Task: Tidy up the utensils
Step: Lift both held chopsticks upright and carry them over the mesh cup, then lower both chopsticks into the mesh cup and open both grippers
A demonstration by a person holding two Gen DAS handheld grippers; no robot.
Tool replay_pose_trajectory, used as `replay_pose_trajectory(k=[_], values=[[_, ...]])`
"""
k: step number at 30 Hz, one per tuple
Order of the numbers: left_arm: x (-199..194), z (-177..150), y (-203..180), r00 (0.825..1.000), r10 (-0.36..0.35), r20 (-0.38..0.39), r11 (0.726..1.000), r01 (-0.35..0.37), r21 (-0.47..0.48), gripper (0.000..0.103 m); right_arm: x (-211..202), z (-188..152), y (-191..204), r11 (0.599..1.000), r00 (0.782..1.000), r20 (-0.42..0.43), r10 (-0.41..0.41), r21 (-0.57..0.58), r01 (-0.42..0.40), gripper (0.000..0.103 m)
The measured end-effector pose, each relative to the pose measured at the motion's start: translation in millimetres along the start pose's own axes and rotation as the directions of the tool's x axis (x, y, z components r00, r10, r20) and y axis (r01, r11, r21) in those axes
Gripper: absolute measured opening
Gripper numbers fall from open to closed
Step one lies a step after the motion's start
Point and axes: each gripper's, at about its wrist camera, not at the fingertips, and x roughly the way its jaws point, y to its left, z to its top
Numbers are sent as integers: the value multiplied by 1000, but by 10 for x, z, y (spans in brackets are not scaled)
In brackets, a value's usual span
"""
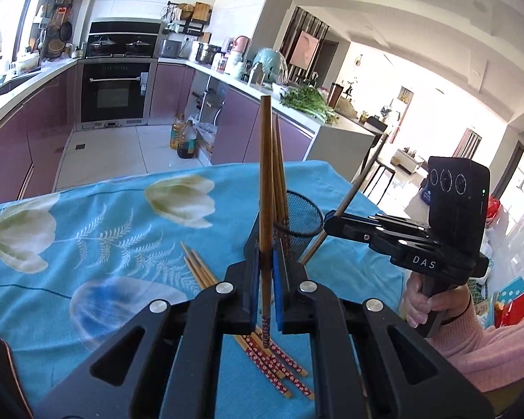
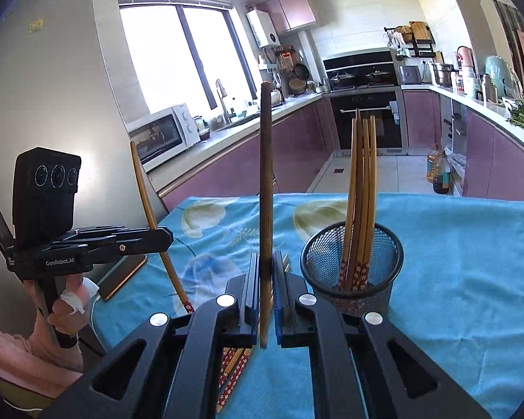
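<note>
Left gripper (image 1: 266, 279) clenched on one upright wooden chopstick (image 1: 266, 188), right gripper (image 2: 266, 289) gripping another brown chopstick (image 2: 265, 181), black mesh holder (image 2: 353, 272) with chopsticks near right, loose red-handled chopsticks (image 1: 276, 359) on blue floral cloth (image 1: 104, 244).

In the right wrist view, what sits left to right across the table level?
Left gripper holding a tilted wooden chopstick → dark phone with orange edge → upright wooden chopstick in the right gripper → black mesh cup holding red-handled chopsticks.

Left wrist view: low over the blue floral tablecloth (image 1: 104, 230), facing the far oven (image 1: 113, 92). Right wrist view: equally near, facing oven and window (image 2: 178, 52). Shared: mesh holder (image 2: 353, 262), tablecloth, oven.
</note>
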Motion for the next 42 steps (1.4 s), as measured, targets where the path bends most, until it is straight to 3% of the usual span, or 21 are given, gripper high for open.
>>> replay_pose_trajectory(k=[17,28,34,42], values=[[94,637,-317,993,-51,110,998,47,42,7,-404,440,-78,996,988,146,-50,-65,60,6],[253,971,-505,990,-35,140,997,24,75,7,-449,603,-186,992,975,204,-87,-67,103,6],[429,997,-532,992,-9,127,996,-2,89,7,-326,586,-229,989,975,188,-116,-64,130,6],[720,877,-515,1000,15,22,992,-18,124,7,-108,487,-380,988,984,109,-143,-41,148,6]])
